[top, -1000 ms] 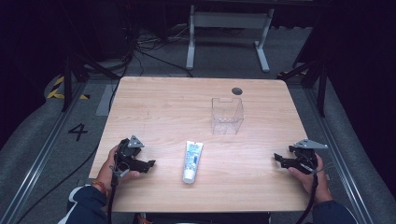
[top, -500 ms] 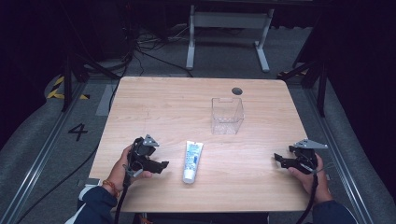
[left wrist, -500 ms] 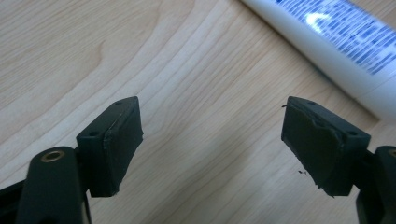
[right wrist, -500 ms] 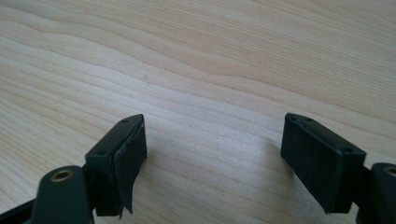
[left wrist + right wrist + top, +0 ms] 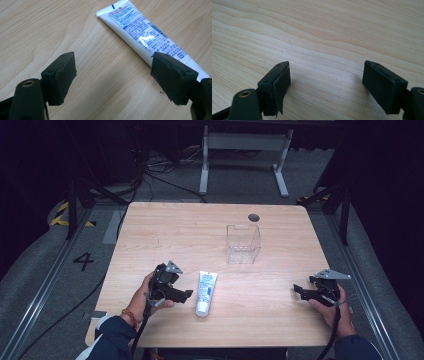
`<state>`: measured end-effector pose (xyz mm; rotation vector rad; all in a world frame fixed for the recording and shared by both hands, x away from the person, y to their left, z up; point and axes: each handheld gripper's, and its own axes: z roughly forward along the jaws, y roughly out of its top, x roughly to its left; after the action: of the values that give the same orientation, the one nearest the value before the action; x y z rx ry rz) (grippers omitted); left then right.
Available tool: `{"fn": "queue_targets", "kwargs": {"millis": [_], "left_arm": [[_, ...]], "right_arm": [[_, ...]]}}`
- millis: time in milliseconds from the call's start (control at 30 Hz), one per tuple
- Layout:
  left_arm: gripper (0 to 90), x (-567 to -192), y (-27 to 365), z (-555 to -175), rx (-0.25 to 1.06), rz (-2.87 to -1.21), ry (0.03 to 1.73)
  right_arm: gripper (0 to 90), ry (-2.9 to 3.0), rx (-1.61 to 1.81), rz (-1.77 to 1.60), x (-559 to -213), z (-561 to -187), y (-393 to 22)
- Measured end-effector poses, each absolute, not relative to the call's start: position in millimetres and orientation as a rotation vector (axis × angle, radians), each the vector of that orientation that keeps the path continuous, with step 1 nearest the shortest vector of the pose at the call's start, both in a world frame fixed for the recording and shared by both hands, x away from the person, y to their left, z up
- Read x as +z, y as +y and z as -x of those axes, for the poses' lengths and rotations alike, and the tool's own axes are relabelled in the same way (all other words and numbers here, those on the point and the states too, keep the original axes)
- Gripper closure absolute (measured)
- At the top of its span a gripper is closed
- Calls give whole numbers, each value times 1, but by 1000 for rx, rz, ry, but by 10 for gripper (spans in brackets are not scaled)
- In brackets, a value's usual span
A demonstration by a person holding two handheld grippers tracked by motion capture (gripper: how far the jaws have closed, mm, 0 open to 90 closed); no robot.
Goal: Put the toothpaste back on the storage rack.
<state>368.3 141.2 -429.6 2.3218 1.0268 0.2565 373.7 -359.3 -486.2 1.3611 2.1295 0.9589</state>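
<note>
While most of the scene is a pale wooden tabletop [image 5: 165,235], a clear plastic box [image 5: 243,244] stands empty toward its far right-centre, well apart from everything else. Nearer the person, a white tube [image 5: 205,292] with blue print lies flat at the front centre, cap end toward the person. The left gripper [image 5: 186,294] sits just beside the tube on its left, jaws spread wide and holding nothing; in the left gripper view one jaw overlaps the tube's edge [image 5: 145,32] while the other stands over bare wood. The right gripper [image 5: 299,290] rests at the front right, well apart from the tube, jaws also wide apart over bare wood. Judging from this, the step in hand is grasping the tube. To do it well, the left gripper should shift sideways until the tube lies centred between both jaws, across its width, then lower before closing.
</note>
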Motion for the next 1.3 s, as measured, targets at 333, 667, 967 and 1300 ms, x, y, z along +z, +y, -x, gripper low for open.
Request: {"fn": "queue_targets", "kwargs": {"millis": [333,667,967,1300], "left_arm": [[228,-423,119,-374,195,-2316,1052],[229,-429,92,-380,159,-2337,1110],[235,-443,74,-386,119,-2370,1170],[233,-454,60,-392,144,-2413,1222]], "right_arm": [[227,2131,958,-1359,-486,-374,-359],[227,2130,960,-1362,-486,-374,-359],[227,2130,960,-1362,-486,-374,-359],[227,2130,960,-1362,-486,-374,-359]]}}
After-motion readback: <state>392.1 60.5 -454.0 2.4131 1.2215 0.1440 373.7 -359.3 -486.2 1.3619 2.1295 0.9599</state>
